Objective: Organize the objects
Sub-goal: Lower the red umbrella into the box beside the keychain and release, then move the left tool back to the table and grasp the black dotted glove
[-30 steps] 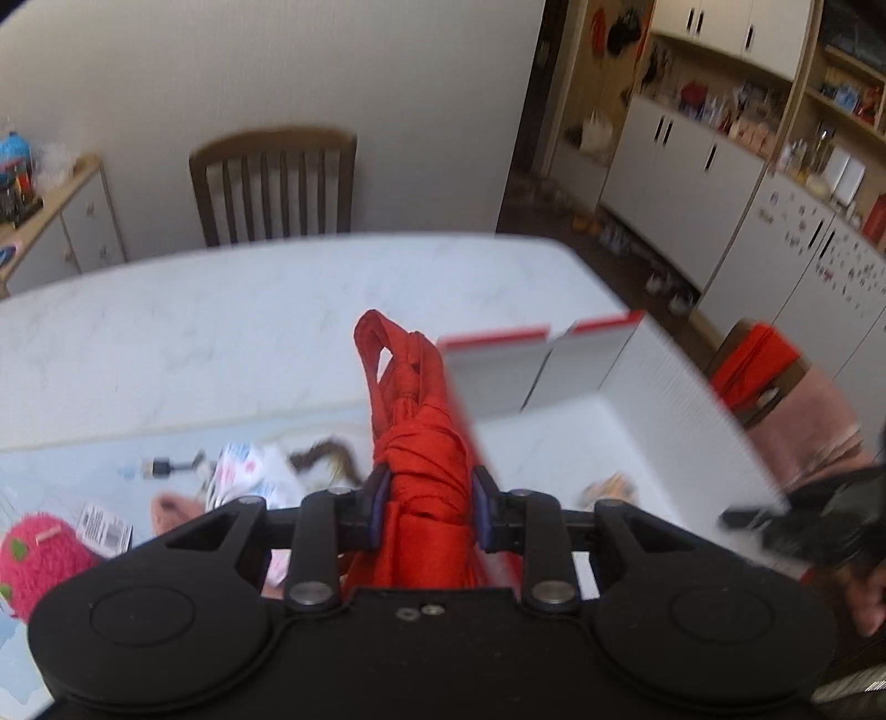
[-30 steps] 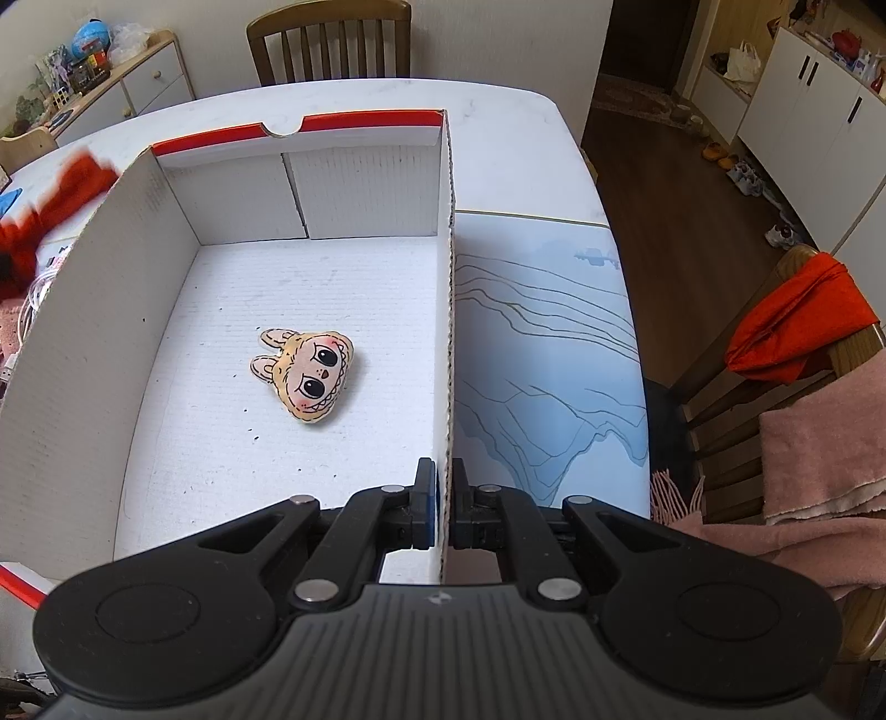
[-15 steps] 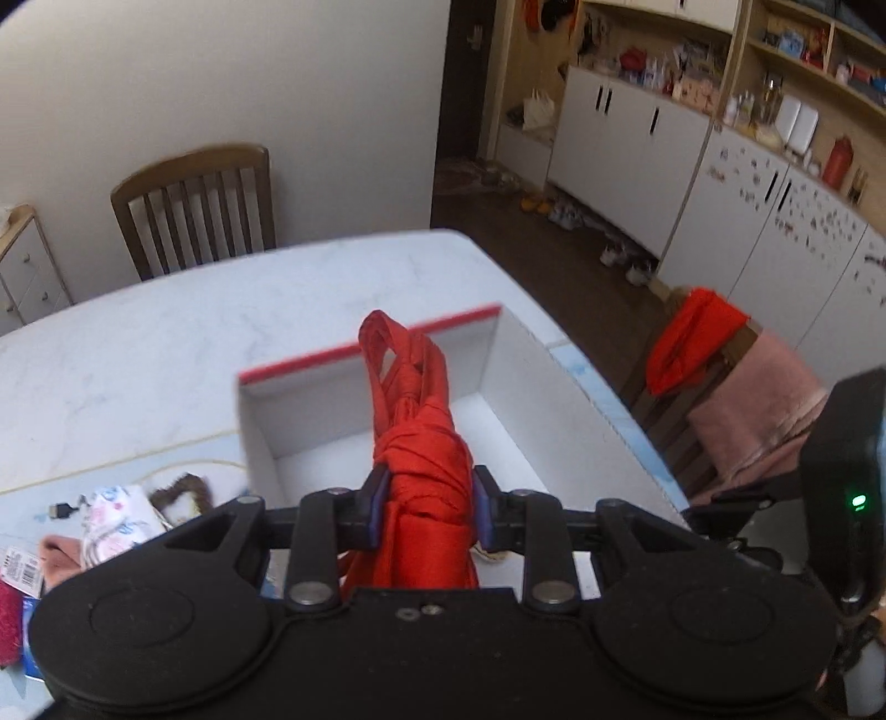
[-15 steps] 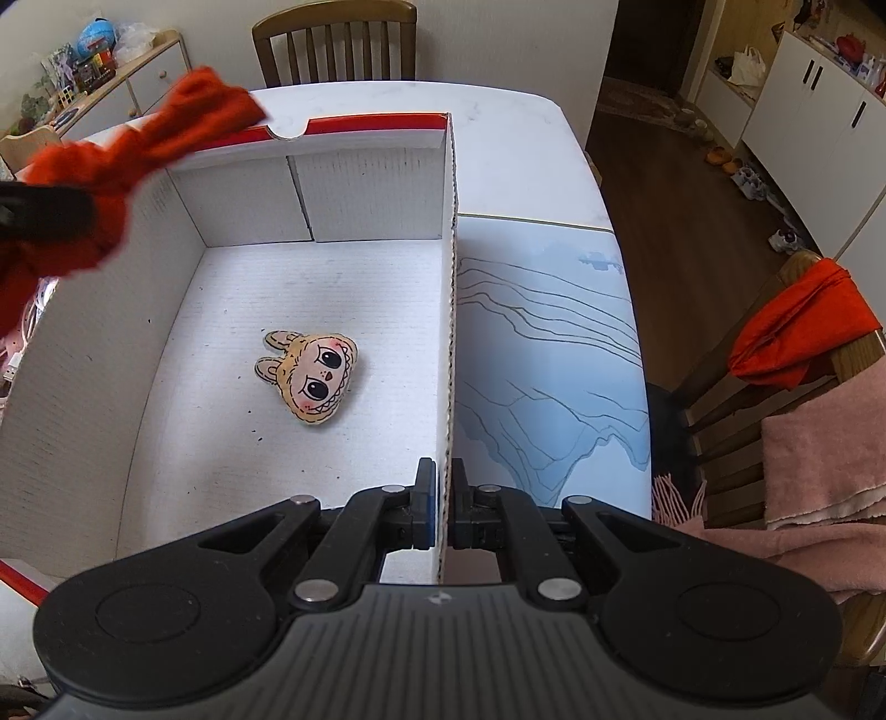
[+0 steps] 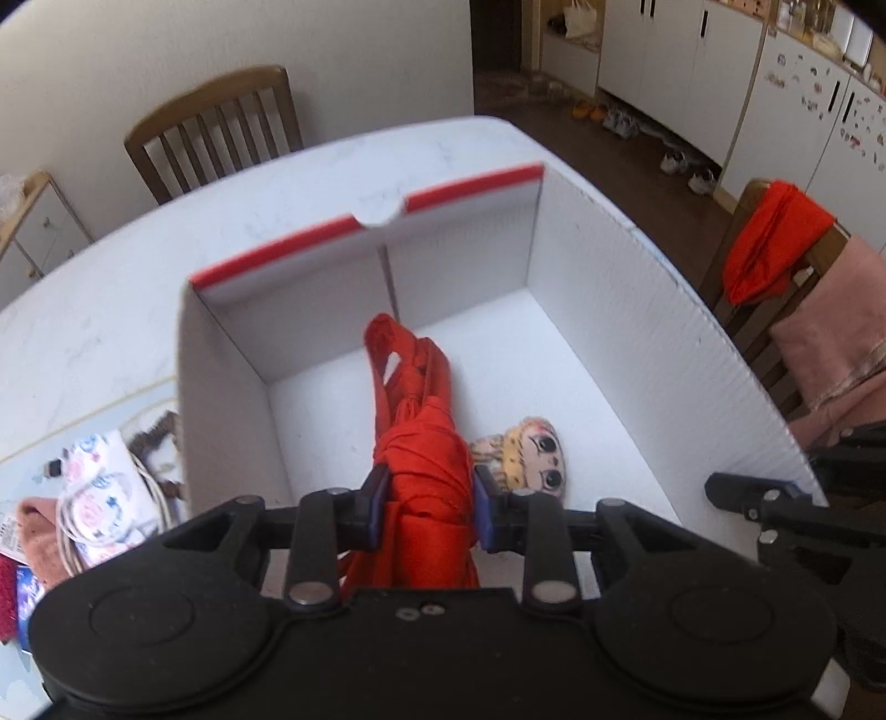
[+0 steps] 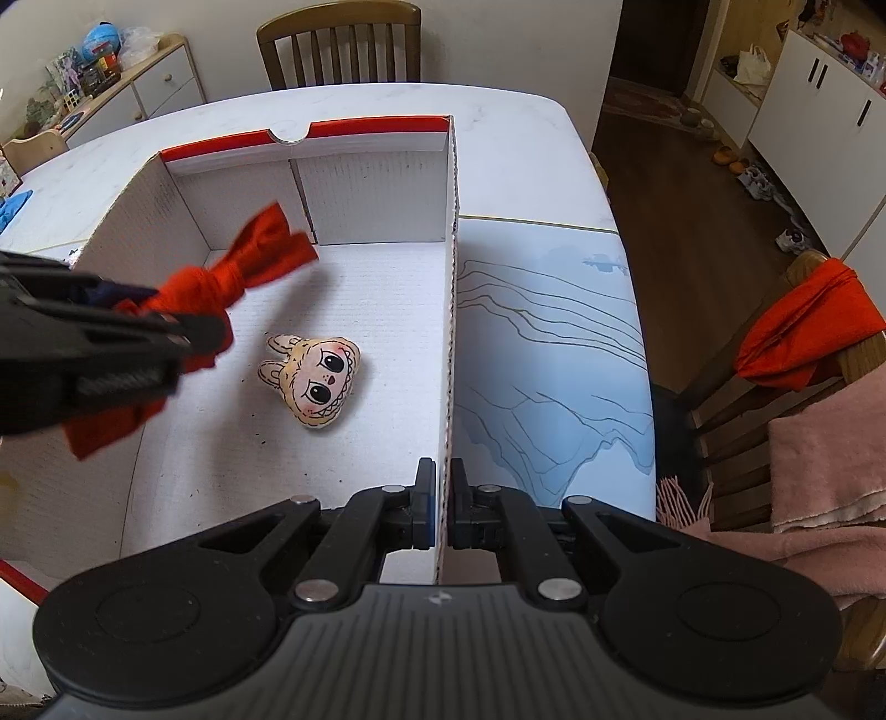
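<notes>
My left gripper (image 5: 426, 507) is shut on a knotted red cloth (image 5: 423, 443) and holds it over the inside of the white box (image 5: 637, 310) with a red rim. From the right wrist view the left gripper (image 6: 183, 332) and the red cloth (image 6: 232, 277) hang over the box's left half. A flat bunny-face plush (image 6: 315, 382) lies on the box floor; it also shows in the left wrist view (image 5: 526, 451). My right gripper (image 6: 440, 504) is shut on the box's right wall (image 6: 449, 310) near its front corner.
A blue patterned mat (image 6: 548, 343) lies right of the box. Small items, a floral pouch (image 5: 99, 482) and a cable lie left of the box. A chair with red (image 6: 808, 327) and pink cloths stands at the right. A wooden chair (image 6: 340, 44) stands behind the table.
My left gripper has carried the red cloth rightward from over the table and lowered it into the box. My right gripper has stayed clamped on the wall.
</notes>
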Tool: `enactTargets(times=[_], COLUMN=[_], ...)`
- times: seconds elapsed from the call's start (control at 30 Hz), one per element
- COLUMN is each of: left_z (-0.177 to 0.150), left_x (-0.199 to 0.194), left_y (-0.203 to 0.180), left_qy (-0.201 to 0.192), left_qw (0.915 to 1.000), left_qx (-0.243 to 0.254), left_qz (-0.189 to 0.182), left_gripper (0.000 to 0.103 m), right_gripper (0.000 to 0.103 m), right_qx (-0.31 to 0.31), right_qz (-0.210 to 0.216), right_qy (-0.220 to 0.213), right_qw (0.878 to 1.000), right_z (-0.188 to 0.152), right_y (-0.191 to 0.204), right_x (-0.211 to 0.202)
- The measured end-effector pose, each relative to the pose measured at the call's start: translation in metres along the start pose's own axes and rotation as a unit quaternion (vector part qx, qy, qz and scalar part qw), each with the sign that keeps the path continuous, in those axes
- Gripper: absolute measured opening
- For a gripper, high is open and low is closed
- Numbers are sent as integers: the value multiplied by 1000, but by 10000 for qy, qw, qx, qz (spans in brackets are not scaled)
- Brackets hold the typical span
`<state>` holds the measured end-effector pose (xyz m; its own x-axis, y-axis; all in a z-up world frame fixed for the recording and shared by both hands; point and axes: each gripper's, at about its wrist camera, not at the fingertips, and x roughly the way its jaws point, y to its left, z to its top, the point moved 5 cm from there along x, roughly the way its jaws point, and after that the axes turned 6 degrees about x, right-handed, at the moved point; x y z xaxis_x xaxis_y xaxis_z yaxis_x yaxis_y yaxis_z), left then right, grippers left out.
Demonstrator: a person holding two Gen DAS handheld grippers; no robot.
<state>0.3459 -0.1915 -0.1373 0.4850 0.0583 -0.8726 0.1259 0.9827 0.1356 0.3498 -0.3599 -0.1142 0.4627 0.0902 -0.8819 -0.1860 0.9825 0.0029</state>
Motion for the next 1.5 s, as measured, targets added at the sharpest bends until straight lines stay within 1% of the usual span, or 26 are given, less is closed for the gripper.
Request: enactTargets(times=[0.07,0.13,0.2,0.3,0.43,0.47,0.5,0.63,0.67,0.8,0.97,1.07,1.2,1.27,1.33,1.4,1.47,1.5], left_z=[-2,-5,-8,-10,-12,-12,-12,-13,-12,-9,-13,-16,-21,-27,-34,-44,-55,-61], left_x=[8,18,23,26,23,21,19,6,4,-7,-40,-60,-76,-84,-89,-93,-96,-98], left_y=[1,1,0,-2,0,1,2,4,2,-1,2,9,26,36,47,59,73,81], left_qy=[158,387,509,543,550,550,534,345,282,73,-285,-494,-676,-767,-826,-854,-866,-883], left_qw=[9999,9991,9986,9984,9983,9983,9983,9991,9994,9996,9989,9975,9951,9943,9944,9943,9941,9937], left_qx=[-54,-98,-70,48,-17,-48,-86,-134,-115,-85,-105,-229,-483,-549,-579,-607,-656,-688], left_qz=[-25,-138,-154,-142,-200,-199,-201,-190,-193,-240,-355,-452,-544,-501,-329,-170,-43,40], left_gripper=[29,30,31,34,37,39,44,59,60,61,61,61,61,61,64,65,70,77], right_gripper=[3,3,3,3,3,3,3,3,3,3,3,3,3,3,3,3,3,3], right_qx=[-7,-16,-25,-39,-54,-54,-54,-59,-61,-68,-30,12,8,2,0,25,38,33], right_qz=[9,14,27,42,48,52,53,46,42,21,-5,-38,-127,-169,-192,-218,-255,-282], right_qy=[6,10,13,18,15,15,14,9,11,16,43,88,103,107,105,110,122,126], right_qw=[10000,10000,10000,10000,10000,10000,10000,10000,10000,10000,10000,10000,9999,9998,9998,9997,9996,9995], right_z=[0,0,-1,-1,-1,-1,-1,-1,-2,-2,-4,-5,-6,-6,-6,-6,-6,-6], right_y=[0,0,-1,-1,-1,-1,-1,-1,-1,-1,0,0,1,2,3,3,4,5], right_x=[0,1,1,1,0,0,0,0,-1,-1,-1,-1,-1,-1,-1,-1,-2,-2])
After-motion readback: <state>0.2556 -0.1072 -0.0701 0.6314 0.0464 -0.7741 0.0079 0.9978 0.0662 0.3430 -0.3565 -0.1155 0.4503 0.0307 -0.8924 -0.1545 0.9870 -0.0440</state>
